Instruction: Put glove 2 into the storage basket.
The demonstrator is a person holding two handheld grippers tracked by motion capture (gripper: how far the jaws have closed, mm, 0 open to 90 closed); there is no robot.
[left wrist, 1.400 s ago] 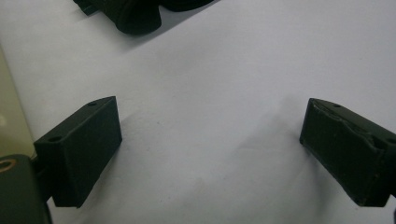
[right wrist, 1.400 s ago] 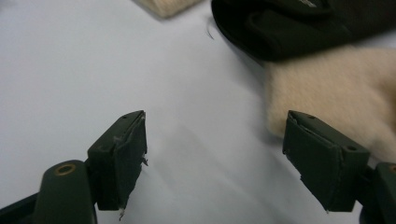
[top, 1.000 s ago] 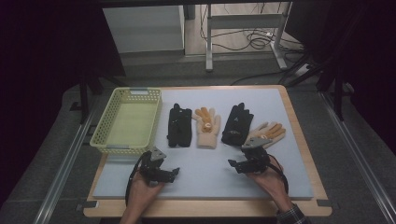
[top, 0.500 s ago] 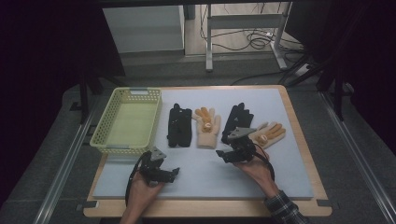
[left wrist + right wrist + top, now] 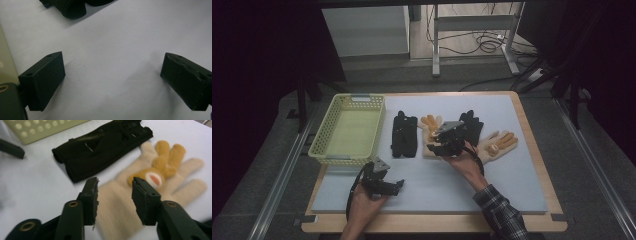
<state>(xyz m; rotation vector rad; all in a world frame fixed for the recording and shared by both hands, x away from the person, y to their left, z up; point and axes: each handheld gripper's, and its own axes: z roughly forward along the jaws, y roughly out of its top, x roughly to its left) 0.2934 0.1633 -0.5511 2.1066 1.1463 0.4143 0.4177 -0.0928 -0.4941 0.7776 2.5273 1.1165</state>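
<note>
The right gripper [image 5: 114, 192] hangs right over the beige glove [image 5: 140, 195], its jaws half apart and just now narrowing, the cuff between them but the pads not yet pressing on the knit. That glove is fuzzy, cream-coloured wool, lying flat on the white mat [image 5: 512, 175] with fingers spread; a darker orange animal face with ears sits on it, pale oval and red spot at its centre. In the high view it lies mid-table [image 5: 430, 135], a black glove [image 5: 405, 135] just beside it toward the yellow basket [image 5: 324, 147], another black glove [image 5: 472, 127] on its other side, and a second beige glove [image 5: 499, 144] beyond that. The left gripper [image 5: 384, 185] sits near the table's front edge, jaws wide apart over bare mat, nothing between them.
</note>
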